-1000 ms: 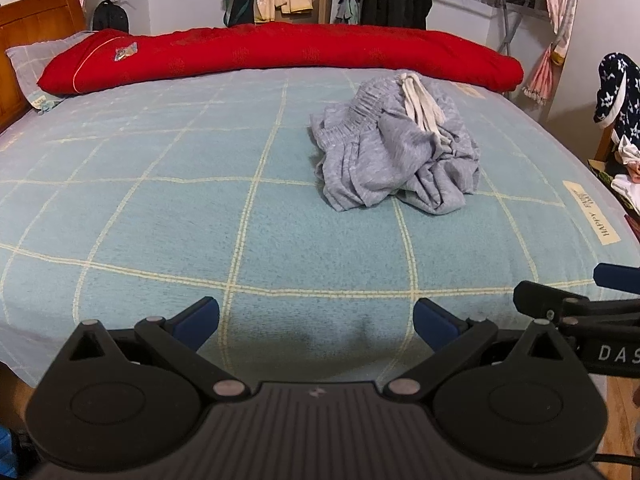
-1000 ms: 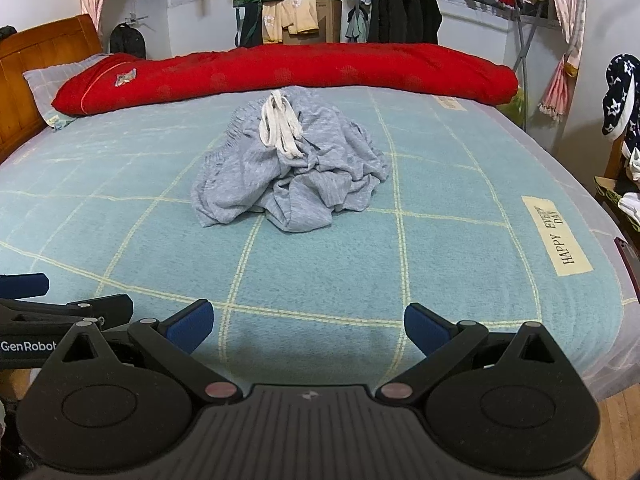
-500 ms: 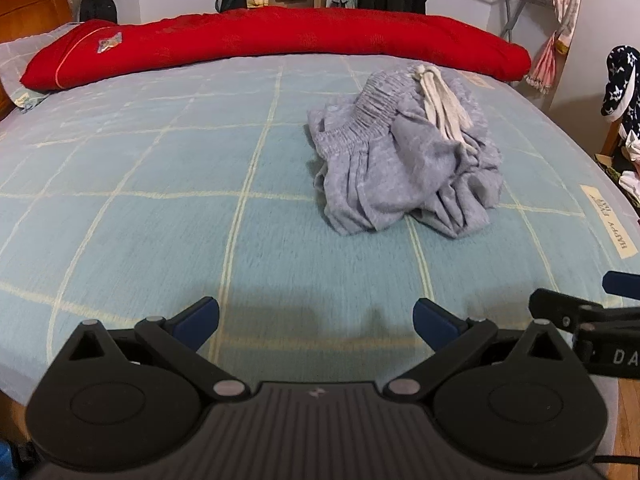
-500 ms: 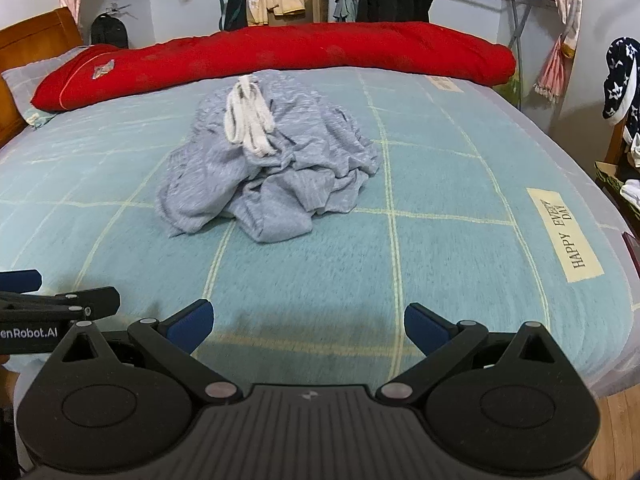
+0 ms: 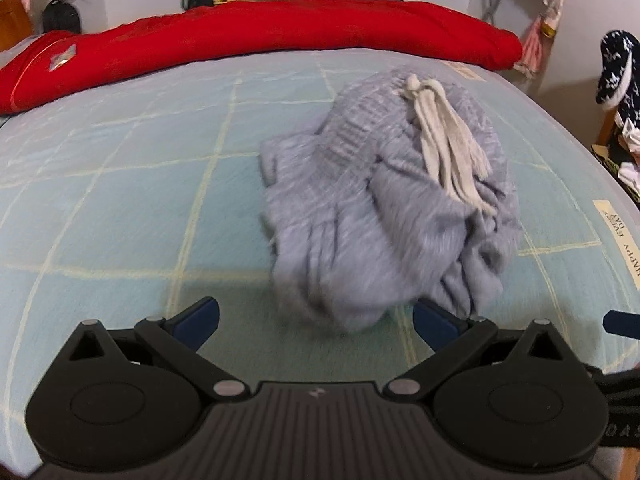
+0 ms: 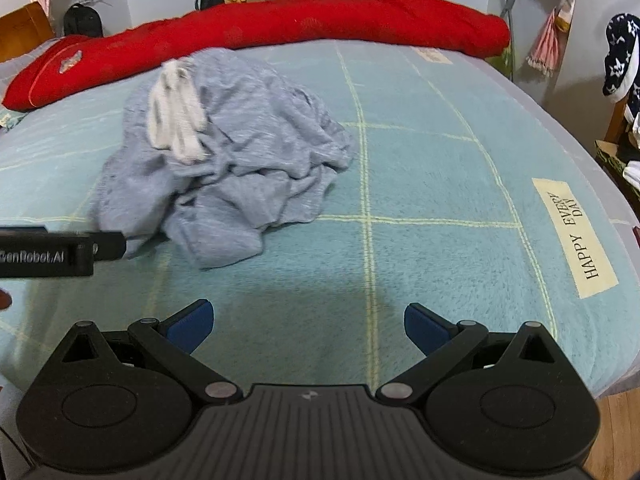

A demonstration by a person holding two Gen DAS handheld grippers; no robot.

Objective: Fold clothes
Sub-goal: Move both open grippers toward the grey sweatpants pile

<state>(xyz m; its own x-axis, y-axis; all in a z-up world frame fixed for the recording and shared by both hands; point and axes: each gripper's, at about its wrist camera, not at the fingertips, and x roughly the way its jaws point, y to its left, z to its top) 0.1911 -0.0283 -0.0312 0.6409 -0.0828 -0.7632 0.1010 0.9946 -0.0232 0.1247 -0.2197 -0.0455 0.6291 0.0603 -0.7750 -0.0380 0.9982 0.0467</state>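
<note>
So from the left wrist view, the left hand-held gripper (image 5: 316, 322) has its jaws spread wide with nothing in them, and the crumpled gray sweatpants (image 5: 384, 216) sit on the bed (image 5: 120, 208) right in front, nearest fold just about between the blue fingertips (image 5: 198, 316). White drawstring (image 5: 444, 144) flops on top.

Right wrist view: right hand-held gripper (image 6: 306, 326) is wide open too, empty, with the sweatpants (image 6: 240, 152) ahead and off to its left. Red duvet (image 6: 280, 28) lies beyond.
</note>
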